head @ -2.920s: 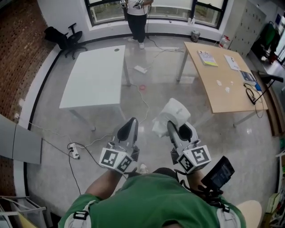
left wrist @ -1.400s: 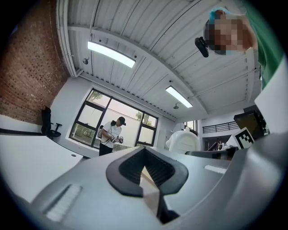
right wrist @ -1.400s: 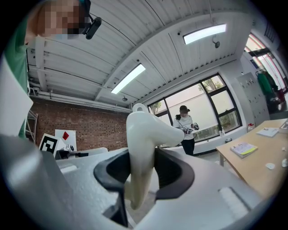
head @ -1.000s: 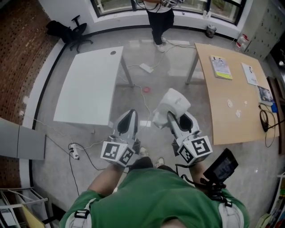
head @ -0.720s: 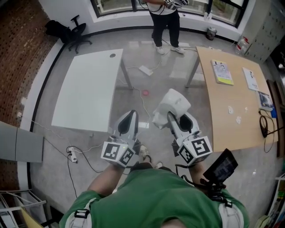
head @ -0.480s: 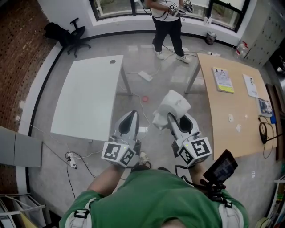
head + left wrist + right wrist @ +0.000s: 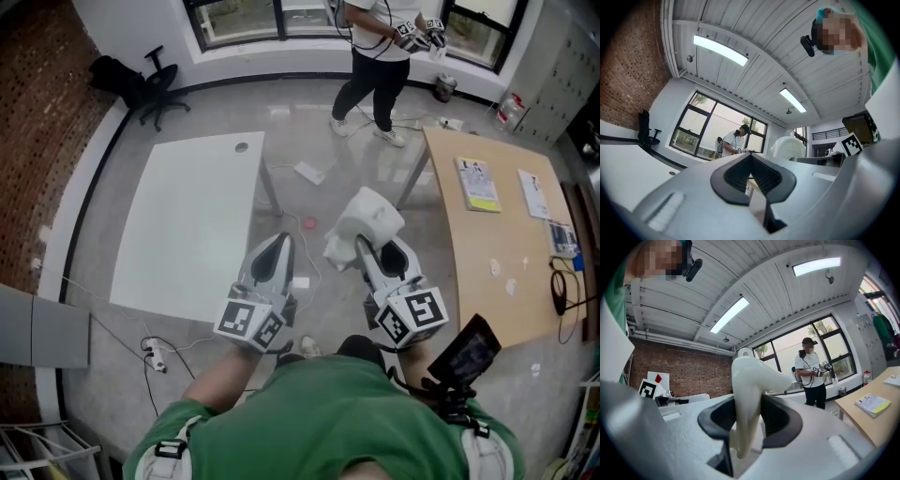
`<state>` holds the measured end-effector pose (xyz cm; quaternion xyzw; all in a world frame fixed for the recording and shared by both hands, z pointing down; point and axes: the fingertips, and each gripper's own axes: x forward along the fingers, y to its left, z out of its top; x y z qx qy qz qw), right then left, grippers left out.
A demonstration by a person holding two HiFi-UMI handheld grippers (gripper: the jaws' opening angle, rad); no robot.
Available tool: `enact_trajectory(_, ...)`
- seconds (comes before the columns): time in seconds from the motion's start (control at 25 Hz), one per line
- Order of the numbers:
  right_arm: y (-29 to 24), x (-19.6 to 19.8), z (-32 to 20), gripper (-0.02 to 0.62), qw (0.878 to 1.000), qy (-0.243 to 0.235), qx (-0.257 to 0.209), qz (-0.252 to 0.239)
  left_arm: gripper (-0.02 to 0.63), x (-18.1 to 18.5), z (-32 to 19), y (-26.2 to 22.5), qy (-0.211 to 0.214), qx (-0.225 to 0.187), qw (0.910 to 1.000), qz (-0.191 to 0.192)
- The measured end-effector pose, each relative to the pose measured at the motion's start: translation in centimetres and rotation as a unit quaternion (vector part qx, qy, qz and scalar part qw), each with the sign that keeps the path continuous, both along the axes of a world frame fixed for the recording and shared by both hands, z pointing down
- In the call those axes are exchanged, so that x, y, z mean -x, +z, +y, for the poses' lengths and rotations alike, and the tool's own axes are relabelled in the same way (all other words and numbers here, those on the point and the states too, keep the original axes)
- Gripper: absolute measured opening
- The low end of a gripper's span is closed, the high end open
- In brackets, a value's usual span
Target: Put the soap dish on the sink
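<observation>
Bystander (image 7: 380,56) stepped right, soap dish (image 7: 367,222) pinched in right tongs (image 7: 373,251), base hidden

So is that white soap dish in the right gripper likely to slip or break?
Probably stiff: the soap dish holds its curved shape though the right gripper pinches only one edge. Its smooth, glossy white surface looks rather slippery, and possibly brittle if dropped. With most of it sticking out beyond the jaws, it might pivot.

Soap dish (image 7: 370,217) end hid in R hand-held gripper (image 7: 376,251).
</observation>
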<state>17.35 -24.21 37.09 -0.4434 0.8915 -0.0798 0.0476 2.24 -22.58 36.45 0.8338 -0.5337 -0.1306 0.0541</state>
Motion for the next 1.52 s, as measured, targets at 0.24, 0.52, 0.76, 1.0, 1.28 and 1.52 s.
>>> enact_trajectory(0.24, 0.4, -0.1, -3.2, 0.140, 1.000, -0.013, 0.003, 0.001, 0.006, 0.1, -2.8, 0.6, -0.016, 0.005, 0.9999, 0.001)
enact_trajectory(0.52, 0.6, -0.7, -8.5, 0.140, 0.999, -0.054, 0.007, -0.006, 0.006, -0.5, -6.7, 0.8, -0.064, 0.012, 0.9979, -0.001)
enact_trajectory(0.76, 0.5, -1.0, -13.1, 0.140, 0.995, -0.095, 0.010, -0.010, 0.006, -1.2, -10.0, 0.5, -0.107, 0.013, 0.9942, -0.002)
enact_trajectory(1.0, 1.1, -0.5, -15.8, 0.140, 0.991, -0.135, 0.022, -0.008, 0.006, -1.0, -11.5, 0.9, -0.150, 0.024, 0.9884, 0.000)
enact_trajectory(1.28, 2.4, 2.7, -17.9, 0.140, 0.983, -0.181, 0.035, -0.004, 0.006, 1.7, -12.0, 1.8, -0.200, 0.037, 0.9791, 0.006)
enact_trajectory(1.52, 1.9, 8.6, -19.1, 0.140, 0.975, -0.221, 0.029, 0.001, 0.008, 7.0, -11.8, 2.0, -0.239, 0.025, 0.9706, 0.013)
